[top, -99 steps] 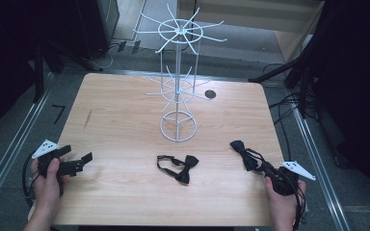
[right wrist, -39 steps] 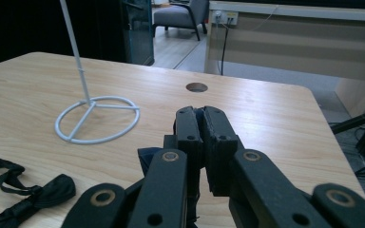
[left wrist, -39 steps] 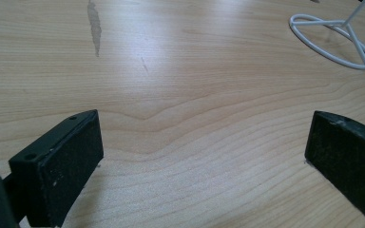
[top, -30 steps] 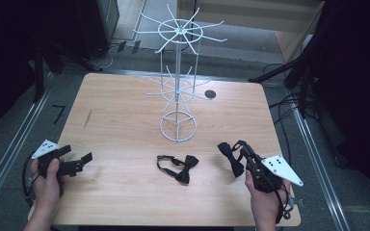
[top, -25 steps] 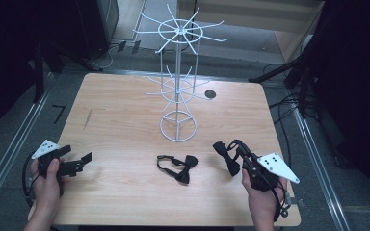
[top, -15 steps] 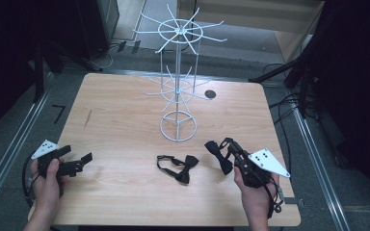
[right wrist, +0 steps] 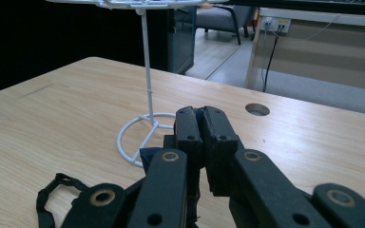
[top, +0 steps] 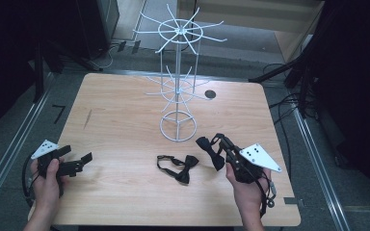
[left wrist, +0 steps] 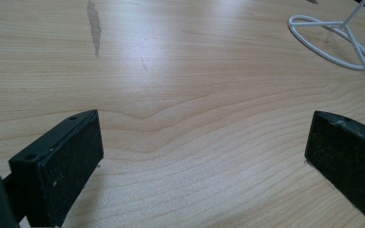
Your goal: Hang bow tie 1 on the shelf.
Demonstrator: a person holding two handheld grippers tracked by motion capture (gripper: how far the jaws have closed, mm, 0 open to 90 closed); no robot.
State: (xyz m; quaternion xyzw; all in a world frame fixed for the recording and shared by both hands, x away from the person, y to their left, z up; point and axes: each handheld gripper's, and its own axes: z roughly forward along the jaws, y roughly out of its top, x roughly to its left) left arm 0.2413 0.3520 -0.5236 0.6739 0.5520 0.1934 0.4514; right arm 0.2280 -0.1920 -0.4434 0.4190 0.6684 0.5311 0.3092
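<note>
Right tongs (top: 220,144) are clamped on a black bow tie (top: 211,150), held up just off the desk (top: 125,110) near its right front part, a little in front of and to the right of the wire rack's (top: 178,86) ring base. In the right gripper view the jaws sit pressed together with only a sliver of dark fabric between them, so I can't tell how deep the bite is; strap (right wrist: 47,199) hangs loose at lower left.

Left tongs (top: 79,161) are spread wide apart, nothing between them, parked low over the front left corner of the desk.

Second bow tie (top: 179,166) lies flat on the desk near the middle of the front edge, just left of the held one, not touching it.

Step in hand, as I read it: carry the held tie to the rack and hang it on an arm.
- Hook the strap loop over an arm tip, not the knot.
- Lower tier arms are nearer; come in from the front, keep the dangling strap clear of the base ring.
- Rack looks light and tall. Don't shove it; the left tongs could steady the base.
- Release only once the strap is over the wire.

Surface: pale wood grain, a scuff mark toward the left side, a round cable hole near the back right. Room: dark surround, metal rails along both sides, cables on the floor at right.
</note>
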